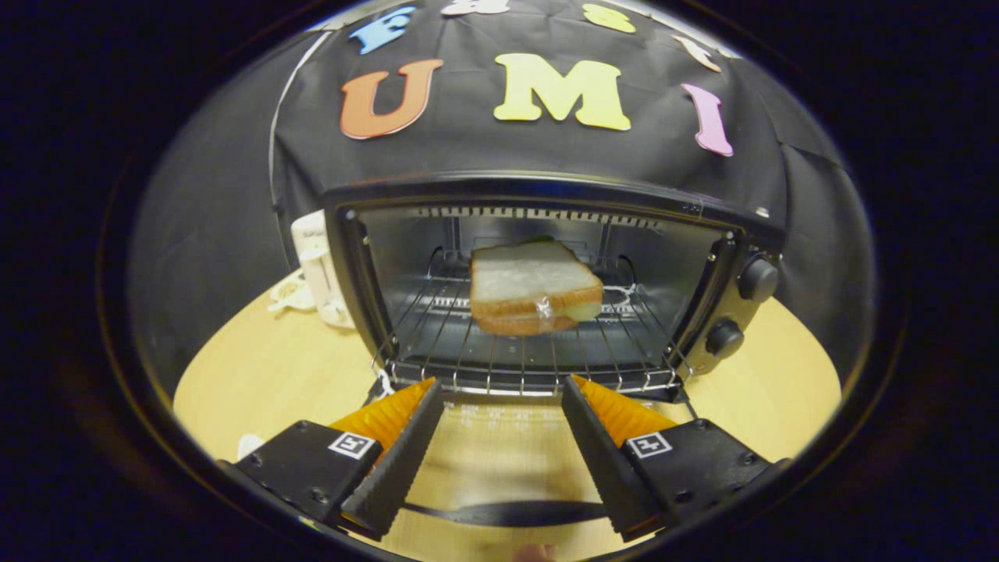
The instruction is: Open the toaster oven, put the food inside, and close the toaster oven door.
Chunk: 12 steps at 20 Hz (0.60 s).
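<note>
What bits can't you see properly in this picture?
- Sandwich filling: too small, wrapped in shiny film, gripper view.
- White appliance: mostly hidden behind the oven.
- Knob markings: too small.
- Open door: glass blurred, handle partly behind the open, empty tongs.

Light wooden table (pixel 257 375) carries a black toaster oven (pixel 546 203), door open. A white appliance (pixel 320 269) stands touching the oven's side, with a pale cord (pixel 290 295) lying loose on the tabletop beside it.
</note>
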Available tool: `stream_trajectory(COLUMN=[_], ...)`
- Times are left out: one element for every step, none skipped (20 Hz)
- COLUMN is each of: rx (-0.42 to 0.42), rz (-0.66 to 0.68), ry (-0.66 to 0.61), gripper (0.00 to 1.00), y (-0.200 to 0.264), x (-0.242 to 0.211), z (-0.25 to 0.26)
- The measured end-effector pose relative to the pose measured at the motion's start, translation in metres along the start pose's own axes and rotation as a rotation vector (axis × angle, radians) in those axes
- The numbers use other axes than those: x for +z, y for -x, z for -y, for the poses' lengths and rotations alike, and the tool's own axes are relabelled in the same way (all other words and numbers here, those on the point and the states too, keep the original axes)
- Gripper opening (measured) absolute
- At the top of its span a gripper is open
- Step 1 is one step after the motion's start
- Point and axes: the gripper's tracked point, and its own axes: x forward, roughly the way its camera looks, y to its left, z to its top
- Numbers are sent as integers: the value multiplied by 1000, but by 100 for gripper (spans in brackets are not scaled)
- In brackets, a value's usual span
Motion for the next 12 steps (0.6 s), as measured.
stream_trajectory(rx=[-2, 1, 4, 12, 9, 3, -8, -10, -12, -18, -19, -23], rz=[-7, -4, 9, 29, 37, 48, 52, 60, 70, 83, 98, 106], ry=[-13, -38, -74, -99, -117, -127, -121, -103, -80, -61, -56, -68], gripper=[100, 100, 100, 100, 100, 100, 100, 100, 100, 100, 100, 100], y=[8, 13, 19, 26, 35, 43, 50, 55, 60, 63, 66, 70], x=[-9, -16, -18, -19, -21, -24, -28, -32, -35, -37, -38, -41], z=[0, 0, 1, 2, 7, 9, 12, 12, 13, 14, 14, 15])
